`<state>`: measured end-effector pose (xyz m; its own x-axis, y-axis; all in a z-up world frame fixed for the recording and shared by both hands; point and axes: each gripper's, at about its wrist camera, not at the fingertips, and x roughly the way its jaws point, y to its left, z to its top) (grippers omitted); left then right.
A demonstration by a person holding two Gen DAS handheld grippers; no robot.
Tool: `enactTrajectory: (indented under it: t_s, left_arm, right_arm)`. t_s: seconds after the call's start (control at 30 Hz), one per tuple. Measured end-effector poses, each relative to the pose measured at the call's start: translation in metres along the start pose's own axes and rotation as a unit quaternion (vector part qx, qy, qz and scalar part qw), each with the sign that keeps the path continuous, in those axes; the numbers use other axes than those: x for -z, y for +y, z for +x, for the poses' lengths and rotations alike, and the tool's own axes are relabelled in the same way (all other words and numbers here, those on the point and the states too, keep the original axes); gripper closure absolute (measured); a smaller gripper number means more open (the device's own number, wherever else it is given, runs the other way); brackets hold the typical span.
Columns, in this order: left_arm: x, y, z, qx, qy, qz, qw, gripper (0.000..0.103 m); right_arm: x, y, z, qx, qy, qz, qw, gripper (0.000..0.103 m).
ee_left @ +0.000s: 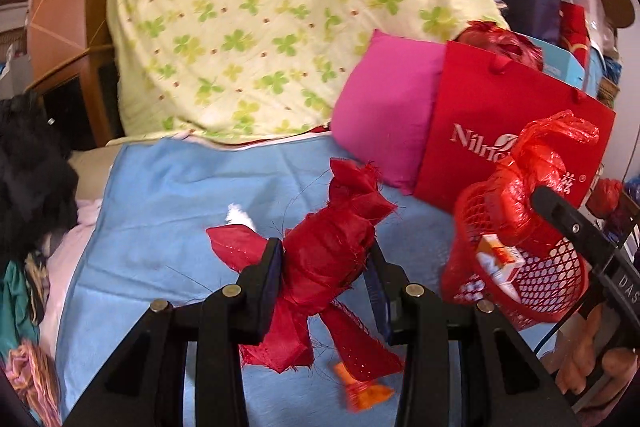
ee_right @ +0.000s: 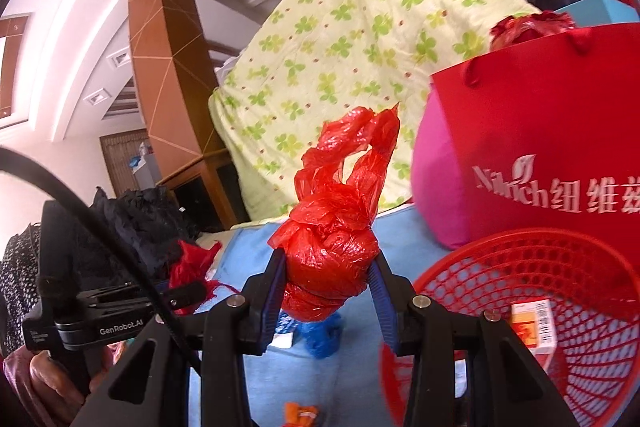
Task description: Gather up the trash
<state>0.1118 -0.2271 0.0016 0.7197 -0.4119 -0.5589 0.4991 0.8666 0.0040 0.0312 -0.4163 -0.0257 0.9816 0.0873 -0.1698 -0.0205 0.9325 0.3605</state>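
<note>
- My left gripper [ee_left: 326, 267] has its jaws clamped on a bundle of red cloth scraps [ee_left: 332, 247], held above the blue sheet [ee_left: 168, 195].
- My right gripper [ee_right: 328, 291] has its jaws gripping a knotted red plastic bag [ee_right: 332, 247]; in the right wrist view the red mesh basket [ee_right: 532, 255] sits at about 4 o'clock from it, with a small carton [ee_right: 534, 323] already inside.
- To do this well, I judge each bundle should be carried over the basket rim before I let go; the cloth's loose tails could snag on the mesh.
- Still lying on the sheet: an orange wrapper [ee_left: 362, 389] and a blue plastic wad [ee_right: 320, 335].
- This is a bed, not a counter: a clover-print quilt [ee_left: 280, 19] heaped at 12 o'clock, a pink cushion [ee_left: 388, 115] and a red gift bag [ee_left: 500, 131] towards 2 o'clock.
- Dark clothes [ee_left: 32, 179] pile at 9 o'clock.
</note>
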Motion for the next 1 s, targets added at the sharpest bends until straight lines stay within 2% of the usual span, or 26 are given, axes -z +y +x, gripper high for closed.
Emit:
enactTrajectory:
  t_s: [0.47,0.67,0.87,0.9,0.97,1.0]
  left_arm:
    - [-0.023,-0.071,0.004,0.031,-0.013,0.036,0.9988,0.06]
    - [-0.037,-0.092,-0.001,0.065,-0.027,0.036,0.9969,0.06]
    - [-0.049,-0.114,0.002,0.122,-0.036,0.027,0.9915,0.06]
    - [-0.051,-0.118,0.005,0.134,-0.035,0.022,0.9901,0.058]
    - [-0.052,-0.124,0.013,0.161,-0.029,0.01,0.9865,0.042]
    - [-0.052,-0.125,0.016,0.173,-0.026,0.002,0.9845,0.025]
  right_arm:
    - [-0.01,-0.054,-0.034,0.053,-0.023,0.035,0.998,0.059]
    - [-0.013,-0.068,-0.046,0.056,-0.033,0.061,0.996,0.059]
    - [-0.016,-0.081,-0.053,0.059,-0.044,0.09,0.993,0.059]
    - [-0.016,-0.084,-0.055,0.06,-0.044,0.097,0.992,0.059]
    - [-0.017,-0.091,-0.056,0.062,-0.045,0.113,0.991,0.059]
    - [-0.017,-0.096,-0.056,0.064,-0.046,0.121,0.99,0.058]
